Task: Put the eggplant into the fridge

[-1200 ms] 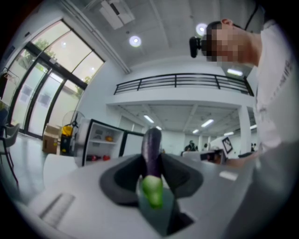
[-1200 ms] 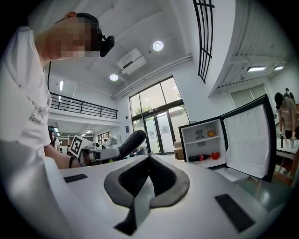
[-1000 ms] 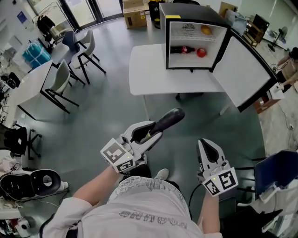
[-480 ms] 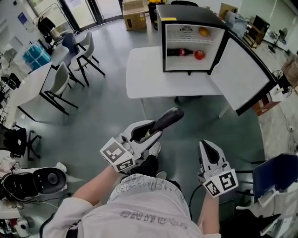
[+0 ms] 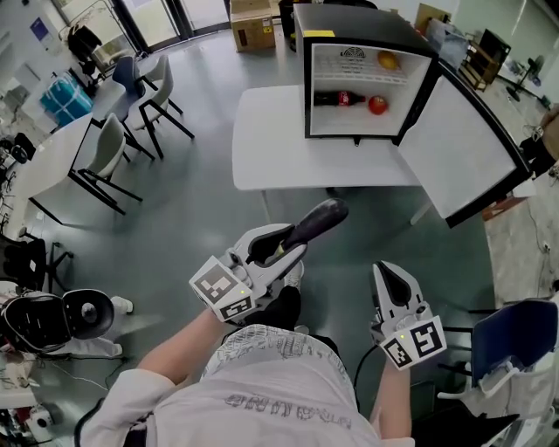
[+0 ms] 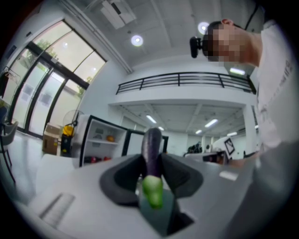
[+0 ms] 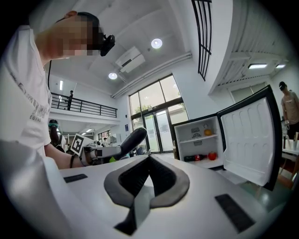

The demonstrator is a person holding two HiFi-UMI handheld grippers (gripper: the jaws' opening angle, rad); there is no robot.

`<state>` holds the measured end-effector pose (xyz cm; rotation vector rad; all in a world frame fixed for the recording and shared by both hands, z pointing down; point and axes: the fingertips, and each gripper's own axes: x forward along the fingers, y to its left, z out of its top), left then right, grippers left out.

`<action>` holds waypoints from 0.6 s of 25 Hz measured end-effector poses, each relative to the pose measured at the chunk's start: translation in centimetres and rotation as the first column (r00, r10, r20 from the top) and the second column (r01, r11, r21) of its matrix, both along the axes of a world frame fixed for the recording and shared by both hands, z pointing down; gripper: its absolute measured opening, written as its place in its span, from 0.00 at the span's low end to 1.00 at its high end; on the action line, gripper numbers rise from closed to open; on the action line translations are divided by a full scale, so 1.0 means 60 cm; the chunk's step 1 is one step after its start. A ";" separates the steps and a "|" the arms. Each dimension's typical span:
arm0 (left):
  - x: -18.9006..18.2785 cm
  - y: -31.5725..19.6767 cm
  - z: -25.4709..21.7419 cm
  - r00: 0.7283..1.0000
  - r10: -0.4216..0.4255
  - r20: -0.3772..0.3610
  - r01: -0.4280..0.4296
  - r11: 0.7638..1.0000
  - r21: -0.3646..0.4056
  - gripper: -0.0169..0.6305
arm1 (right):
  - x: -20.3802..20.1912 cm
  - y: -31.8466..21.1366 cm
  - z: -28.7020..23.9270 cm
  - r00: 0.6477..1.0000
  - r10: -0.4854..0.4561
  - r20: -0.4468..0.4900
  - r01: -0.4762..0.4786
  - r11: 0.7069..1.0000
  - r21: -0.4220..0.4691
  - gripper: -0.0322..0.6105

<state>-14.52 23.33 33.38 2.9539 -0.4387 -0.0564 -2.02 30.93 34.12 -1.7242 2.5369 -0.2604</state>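
A dark purple eggplant with a green stem end sticks forward out of my left gripper, whose jaws are shut on it. In the left gripper view the eggplant stands up between the two dark pads. My right gripper is held beside it, shut and empty; its view shows the pads meeting at the tip. The small black fridge stands open on a white table ahead. Inside lie a cola bottle, a red fruit and an orange fruit.
The fridge door swings out to the right. Chairs and another white table stand at the left. A blue chair is at the lower right, a cardboard box behind the fridge table. Grey floor lies between me and the table.
The fridge and its table have drawn slightly nearer and shifted left in the head view. Both grippers keep their pose, the eggplant still gripped.
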 end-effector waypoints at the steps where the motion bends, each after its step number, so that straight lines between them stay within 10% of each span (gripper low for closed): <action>1: 0.001 -0.009 0.002 1.000 -0.002 0.001 0.002 1.000 -0.003 0.25 | 0.001 -0.010 0.002 1.000 -0.002 0.001 0.002 1.000 -0.003 0.04; 15: 0.042 -0.206 0.026 1.000 0.003 0.009 -0.002 0.999 -0.043 0.25 | 0.035 -0.207 0.011 1.000 -0.010 0.000 0.010 0.999 -0.031 0.04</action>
